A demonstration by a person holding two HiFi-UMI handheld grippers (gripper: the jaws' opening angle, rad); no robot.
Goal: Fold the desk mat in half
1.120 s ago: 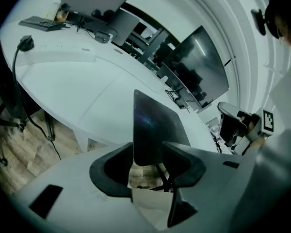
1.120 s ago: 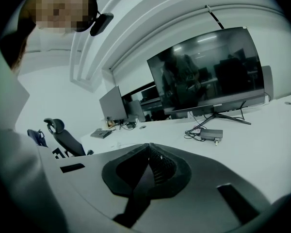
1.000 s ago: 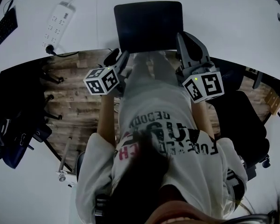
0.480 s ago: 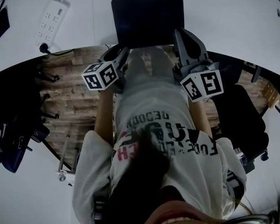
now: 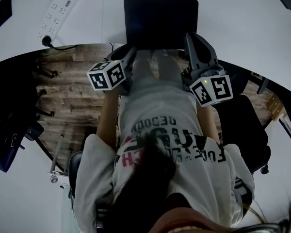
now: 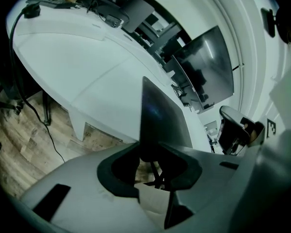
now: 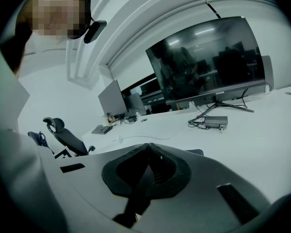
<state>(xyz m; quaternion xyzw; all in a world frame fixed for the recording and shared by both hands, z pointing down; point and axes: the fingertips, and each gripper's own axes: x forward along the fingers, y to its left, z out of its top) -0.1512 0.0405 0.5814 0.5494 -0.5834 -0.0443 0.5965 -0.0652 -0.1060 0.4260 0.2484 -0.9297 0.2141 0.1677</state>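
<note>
A dark desk mat [image 5: 161, 21] lies flat on the white desk [image 5: 242, 28], its near edge at the desk's rim. My left gripper [image 5: 131, 50] is at the mat's near left corner. In the left gripper view that corner of the mat [image 6: 160, 115] runs in between the left gripper's [image 6: 149, 152] jaws, which have just been closing and still stand a little apart round it. My right gripper [image 5: 191, 37] is at the near right corner. Seen from the right gripper [image 7: 148, 149], its tips meet, pinching a dark strip of the mat [image 7: 138, 193].
A white power strip [image 5: 58, 16] with its cable lies on the desk to the far left. A black office chair [image 5: 245, 125] stands at my right, and a dark bag [image 5: 9, 140] sits on the wooden floor at left. A big monitor [image 7: 208, 62] stands further back.
Both grippers stay at the mat's near corners. The mat lies as before. Only the head camera's framing has shifted a little.
</note>
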